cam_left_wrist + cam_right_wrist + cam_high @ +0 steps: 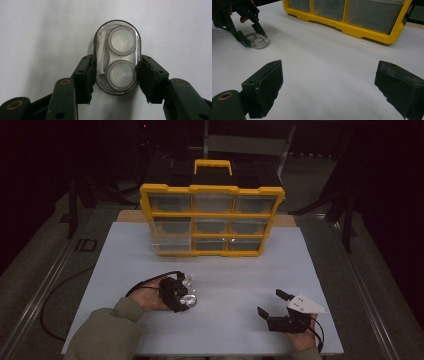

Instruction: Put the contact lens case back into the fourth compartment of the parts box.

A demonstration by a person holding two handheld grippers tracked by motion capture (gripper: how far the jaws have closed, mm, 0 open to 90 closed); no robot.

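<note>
A clear oval case (117, 57) with two round white caps inside lies flat on the white table (235, 270). My left gripper (116, 63) is shut on it, one black pad pressed on each long side. In the high view the case (190, 294) sits at the table's front left under the left gripper (181, 295), held by a hand in an olive sleeve. The right gripper view has the same case (258, 40) at its upper left. My right gripper (270, 302) rests at the front right, open, with bare table between its jaws (329, 82).
A yellow organizer (212, 220) with a three-by-three grid of clear drawers and a carry handle stands upright at the back middle of the table; its lower edge (352, 30) runs across the right gripper view. A black cable (55, 300) trails off the table's left side.
</note>
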